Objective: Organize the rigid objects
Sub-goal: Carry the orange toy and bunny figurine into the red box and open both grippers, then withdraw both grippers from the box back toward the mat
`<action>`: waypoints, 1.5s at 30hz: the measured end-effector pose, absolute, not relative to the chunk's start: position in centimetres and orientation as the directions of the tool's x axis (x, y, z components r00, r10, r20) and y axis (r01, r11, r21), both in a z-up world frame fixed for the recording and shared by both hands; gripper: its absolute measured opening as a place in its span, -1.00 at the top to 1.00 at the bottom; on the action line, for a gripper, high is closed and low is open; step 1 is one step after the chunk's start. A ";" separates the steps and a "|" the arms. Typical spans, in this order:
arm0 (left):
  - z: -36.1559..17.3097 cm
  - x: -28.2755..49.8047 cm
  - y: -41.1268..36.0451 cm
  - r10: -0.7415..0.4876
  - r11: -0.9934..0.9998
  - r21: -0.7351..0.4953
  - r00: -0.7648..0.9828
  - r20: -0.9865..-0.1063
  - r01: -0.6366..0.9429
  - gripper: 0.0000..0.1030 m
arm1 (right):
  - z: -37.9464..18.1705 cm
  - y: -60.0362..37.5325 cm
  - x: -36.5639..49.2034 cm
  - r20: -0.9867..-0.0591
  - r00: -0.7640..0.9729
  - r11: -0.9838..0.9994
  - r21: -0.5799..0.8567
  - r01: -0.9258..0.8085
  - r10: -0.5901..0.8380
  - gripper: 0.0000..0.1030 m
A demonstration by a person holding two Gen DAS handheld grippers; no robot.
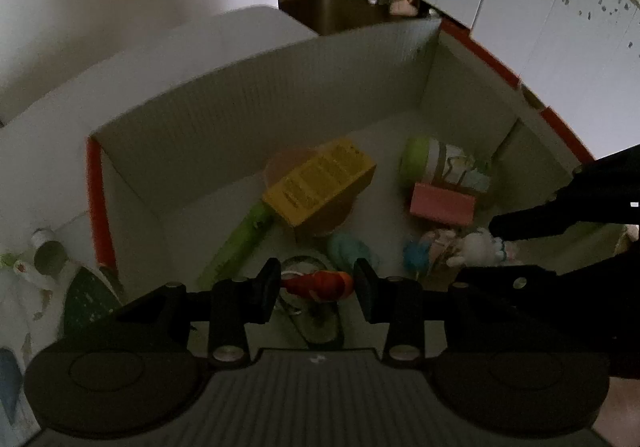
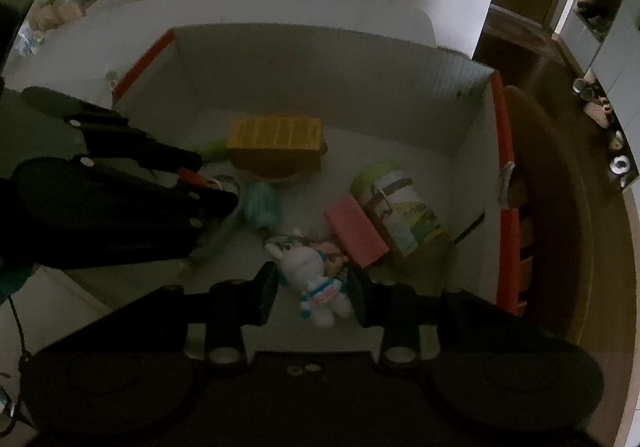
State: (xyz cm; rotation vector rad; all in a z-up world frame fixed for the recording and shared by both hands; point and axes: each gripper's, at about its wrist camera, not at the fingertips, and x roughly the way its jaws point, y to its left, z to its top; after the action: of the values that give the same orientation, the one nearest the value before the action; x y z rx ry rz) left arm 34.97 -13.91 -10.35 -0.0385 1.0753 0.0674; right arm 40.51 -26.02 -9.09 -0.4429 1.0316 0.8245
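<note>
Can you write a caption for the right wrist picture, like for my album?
Right gripper around a white plush toy inside a white box.

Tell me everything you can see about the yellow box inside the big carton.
The yellow box is a rectangular carton, apparently cardboard, with rows of dark print on its top face. It looks closed and lies tilted, propped on a round tan object beneath it, near the white bin's back wall. A green tube lies against one end. Neither gripper touches it.
</note>
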 end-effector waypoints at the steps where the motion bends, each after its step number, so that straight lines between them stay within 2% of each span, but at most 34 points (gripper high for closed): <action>1: -10.4 35.1 -14.0 0.039 0.997 0.005 0.470 -0.882 -0.074 0.24 | -9.2 -26.0 40.6 -0.886 0.257 0.626 0.047 -0.778 0.386 0.29; 16: -10.4 35.6 -14.4 0.053 0.997 0.019 0.438 -0.898 -0.080 0.23 | -9.5 -26.3 41.2 -0.889 0.249 0.648 0.068 -0.759 0.385 0.26; 24: -9.9 34.7 -14.3 0.038 0.998 0.007 0.453 -0.891 -0.069 0.22 | -8.5 -27.0 41.2 -0.881 0.264 0.667 0.075 -0.741 0.393 0.15; 29: -9.1 33.5 -14.1 0.022 0.998 -0.010 0.483 -0.875 -0.063 0.05 | -7.8 -27.4 40.9 -0.870 0.274 0.677 0.088 -0.730 0.409 0.07; 35: -7.3 31.9 -13.8 0.010 0.998 -0.026 0.528 -0.849 -0.060 0.05 | -6.3 -27.5 40.2 -0.850 0.286 0.683 0.112 -0.722 0.442 0.03; 37: -6.5 31.3 -13.6 0.007 0.998 -0.029 0.544 -0.839 -0.059 0.05 | -5.7 -27.5 39.9 -0.840 0.292 0.684 0.121 -0.720 0.456 0.00; 38: -6.1 31.0 -13.4 0.007 0.998 -0.031 0.552 -0.834 -0.060 0.04 | -5.4 -27.5 39.7 -0.837 0.298 0.685 0.121 -0.718 0.459 -0.08; 39: -5.8 30.7 -13.2 0.008 0.998 -0.032 0.561 -0.828 -0.061 0.04 | -5.2 -27.4 39.5 -0.834 0.304 0.687 0.116 -0.718 0.459 -0.24; 40: -5.5 30.4 -13.0 0.011 0.998 -0.030 0.569 -0.822 -0.062 0.04 | -5.0 -27.4 39.2 -0.830 0.314 0.687 0.111 -0.718 0.461 -0.29; 45: -4.3 28.7 -11.8 0.018 0.997 -0.034 0.603 -0.797 -0.074 -0.02 | -4.4 -26.8 38.0 -0.821 0.338 0.695 0.095 -0.713 0.460 -0.31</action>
State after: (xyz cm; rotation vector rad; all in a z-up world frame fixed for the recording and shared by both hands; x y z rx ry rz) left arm 28.69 -11.76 -4.29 -0.0655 0.9219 0.0532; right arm 38.02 -26.80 -4.35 -0.3043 0.9536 0.7793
